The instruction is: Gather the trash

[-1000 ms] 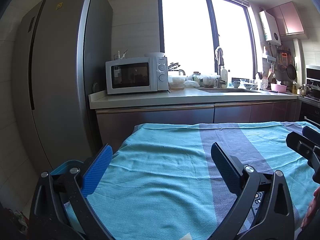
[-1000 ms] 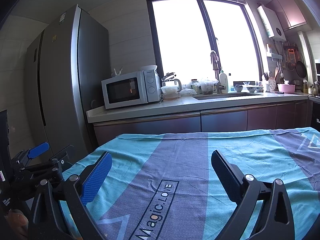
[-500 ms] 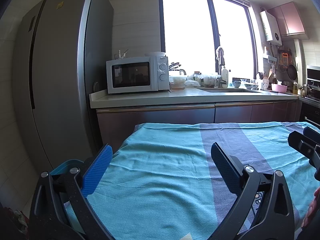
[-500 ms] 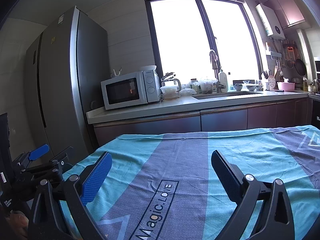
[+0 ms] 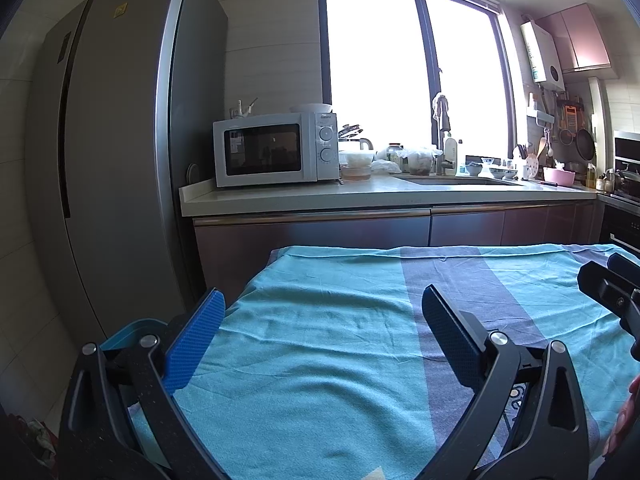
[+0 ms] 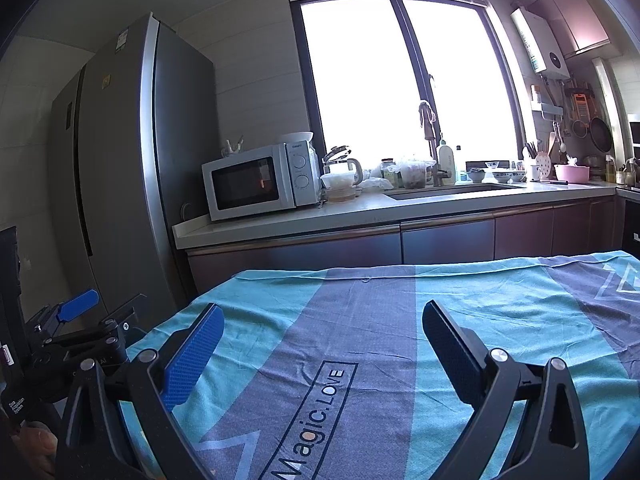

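Right gripper has drifted slightly; left gripper unchanged. Both jaws gape wide, holding nothing, textured blue pads over the creased teal-and-grey woven cloth on the worktop.

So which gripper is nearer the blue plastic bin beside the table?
Left. The left gripper hangs open right beside the blue plastic bin at the table's left edge; the right gripper is open over the cloth's middle, farther off.

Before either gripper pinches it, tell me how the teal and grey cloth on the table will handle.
The cloth is probably floppy: it shows soft creases and drapes over the table's far edge. Pinched, it would likely tent up rather than lift whole. Pushed, it would likely bunch into wrinkles, as nothing visible weighs it down. Both the left gripper and right gripper are open above it.
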`<state>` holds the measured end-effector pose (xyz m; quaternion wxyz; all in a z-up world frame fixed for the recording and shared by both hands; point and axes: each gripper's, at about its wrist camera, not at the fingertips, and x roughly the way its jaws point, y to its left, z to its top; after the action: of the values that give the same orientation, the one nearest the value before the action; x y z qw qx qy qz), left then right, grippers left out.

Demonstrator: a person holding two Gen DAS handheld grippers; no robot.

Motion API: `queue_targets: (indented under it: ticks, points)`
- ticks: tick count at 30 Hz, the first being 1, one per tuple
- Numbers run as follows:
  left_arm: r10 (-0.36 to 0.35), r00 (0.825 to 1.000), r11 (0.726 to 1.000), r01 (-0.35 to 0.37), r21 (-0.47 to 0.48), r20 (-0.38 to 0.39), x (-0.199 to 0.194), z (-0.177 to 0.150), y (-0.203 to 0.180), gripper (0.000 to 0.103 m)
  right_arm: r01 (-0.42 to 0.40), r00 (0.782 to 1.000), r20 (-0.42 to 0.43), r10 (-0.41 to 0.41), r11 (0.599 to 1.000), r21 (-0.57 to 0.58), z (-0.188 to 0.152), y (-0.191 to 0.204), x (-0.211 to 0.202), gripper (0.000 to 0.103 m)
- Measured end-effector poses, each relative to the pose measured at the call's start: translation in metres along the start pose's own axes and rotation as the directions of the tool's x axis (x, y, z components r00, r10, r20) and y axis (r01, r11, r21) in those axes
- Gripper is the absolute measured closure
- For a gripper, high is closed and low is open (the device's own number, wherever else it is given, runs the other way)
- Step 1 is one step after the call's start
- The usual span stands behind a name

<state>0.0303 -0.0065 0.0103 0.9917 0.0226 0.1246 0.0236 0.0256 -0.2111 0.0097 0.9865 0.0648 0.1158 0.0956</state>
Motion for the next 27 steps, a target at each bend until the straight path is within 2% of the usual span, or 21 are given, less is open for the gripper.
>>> queue_targets:
  ticks: [27]
  points:
    - [0.006,1.0,1.0,-0.006,0.002,-0.003,0.0,0.0017,-0.0016,0.006,-0.001,1.0,0.0,0.001,1.0,0.002,-0.0012,0.0012,0.0005,0.007]
